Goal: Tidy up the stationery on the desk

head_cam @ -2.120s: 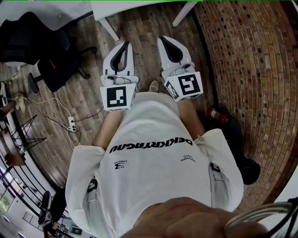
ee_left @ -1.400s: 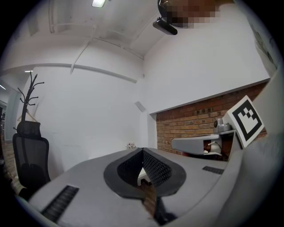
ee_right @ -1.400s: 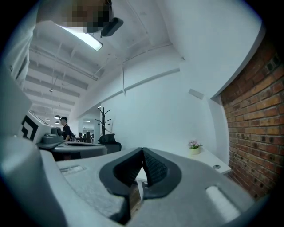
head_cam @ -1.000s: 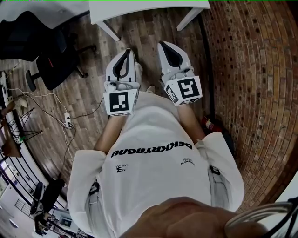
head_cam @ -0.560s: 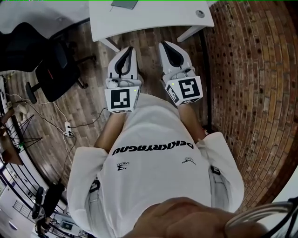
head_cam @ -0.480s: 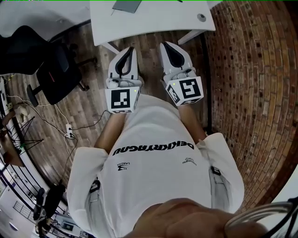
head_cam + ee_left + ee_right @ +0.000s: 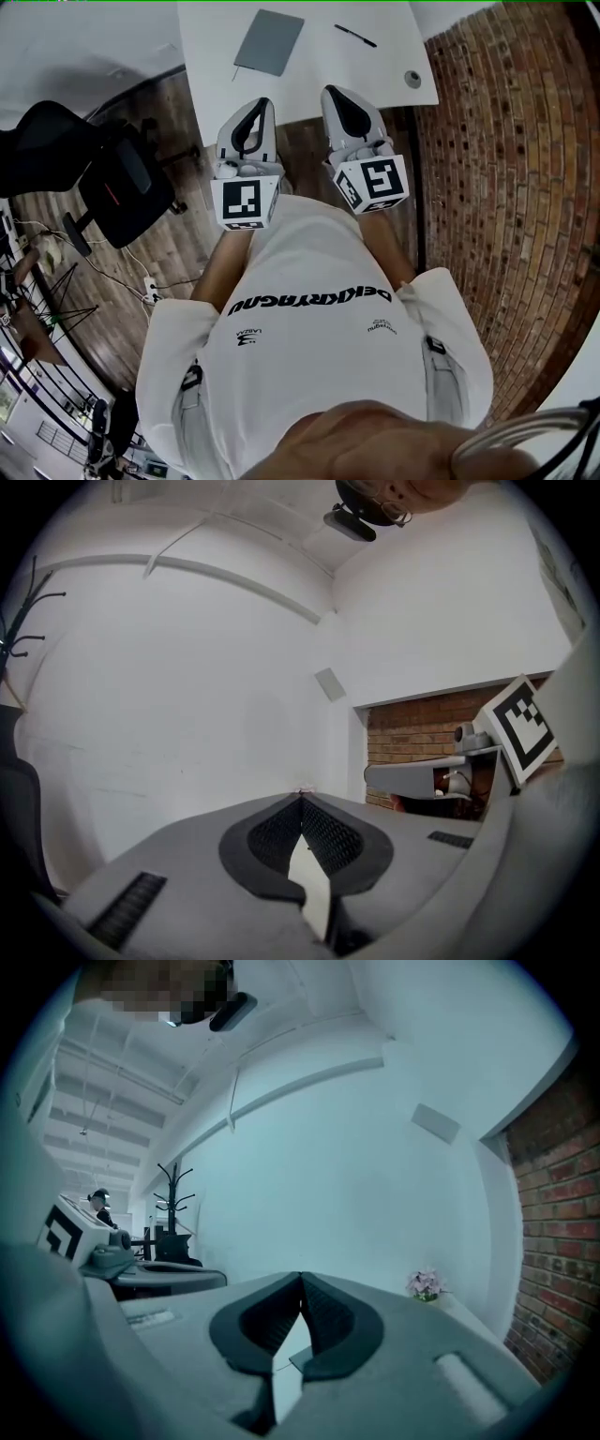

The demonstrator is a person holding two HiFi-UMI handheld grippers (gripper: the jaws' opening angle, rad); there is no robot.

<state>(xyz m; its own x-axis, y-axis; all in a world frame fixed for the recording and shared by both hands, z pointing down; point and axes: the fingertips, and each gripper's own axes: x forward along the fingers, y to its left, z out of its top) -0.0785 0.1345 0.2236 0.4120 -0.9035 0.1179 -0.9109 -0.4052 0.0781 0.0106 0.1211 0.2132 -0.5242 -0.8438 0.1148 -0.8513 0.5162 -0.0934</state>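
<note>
At the top of the head view stands a white desk [image 7: 319, 70]. On it lie a grey notebook [image 7: 269, 42], a black pen [image 7: 356, 36] and a small round grey object [image 7: 412, 80] near the right corner. I hold both grippers level in front of my body, their tips just over the desk's near edge. The left gripper [image 7: 259, 101] is shut with nothing in it; its tips meet in the left gripper view [image 7: 302, 795]. My right gripper [image 7: 336, 91] is also shut and holds nothing [image 7: 301, 1277]. Both gripper views look at a white wall.
A black office chair [image 7: 103, 169] stands left of the desk on the wood floor. A brick wall [image 7: 506, 169] runs along the right. A power strip [image 7: 150, 286] with cables lies on the floor at left. A small flower pot [image 7: 427, 1284] sits on the desk's far right.
The desk has slid down into the head view, and the notebook, pen and round object now show. Both grippers kept their pose in front of the body and stayed shut.
</note>
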